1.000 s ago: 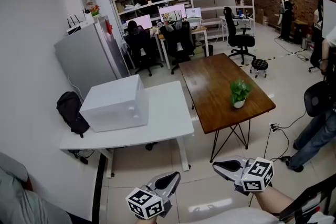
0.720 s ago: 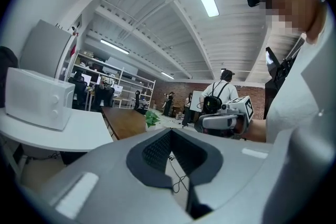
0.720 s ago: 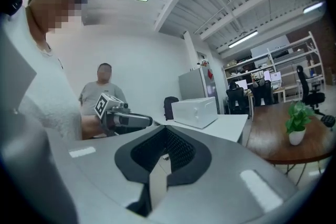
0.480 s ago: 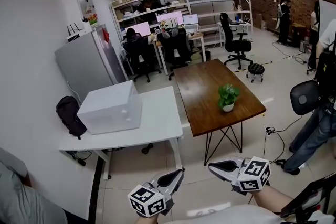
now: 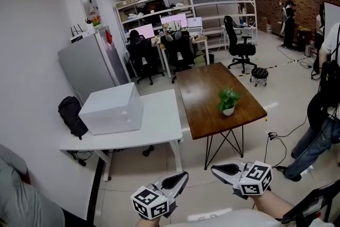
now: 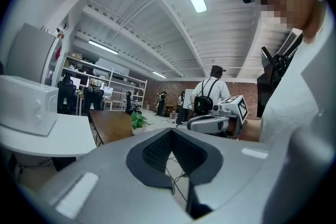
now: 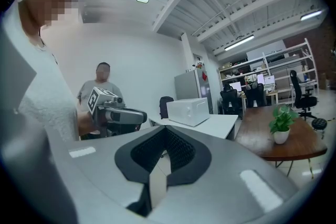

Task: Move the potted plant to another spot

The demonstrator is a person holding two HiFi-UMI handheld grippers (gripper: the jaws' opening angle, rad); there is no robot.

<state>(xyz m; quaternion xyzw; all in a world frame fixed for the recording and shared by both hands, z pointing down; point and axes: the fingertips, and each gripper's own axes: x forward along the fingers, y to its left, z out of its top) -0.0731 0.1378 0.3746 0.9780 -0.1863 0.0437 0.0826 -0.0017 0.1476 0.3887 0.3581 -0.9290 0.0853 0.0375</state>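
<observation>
Potted plant (image 5: 228, 101): green leafy sprig, small white pot, upright.

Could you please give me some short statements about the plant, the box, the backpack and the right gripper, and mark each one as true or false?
1. The potted plant stands on the wooden table. True.
2. The white box sits on the wooden table. False: it sits on the white desk.
3. The right hand-held gripper holds the potted plant. False: its jaws are shut on nothing, far from the plant.
4. A black backpack rests by the wall, beside the white desk. True.
</observation>
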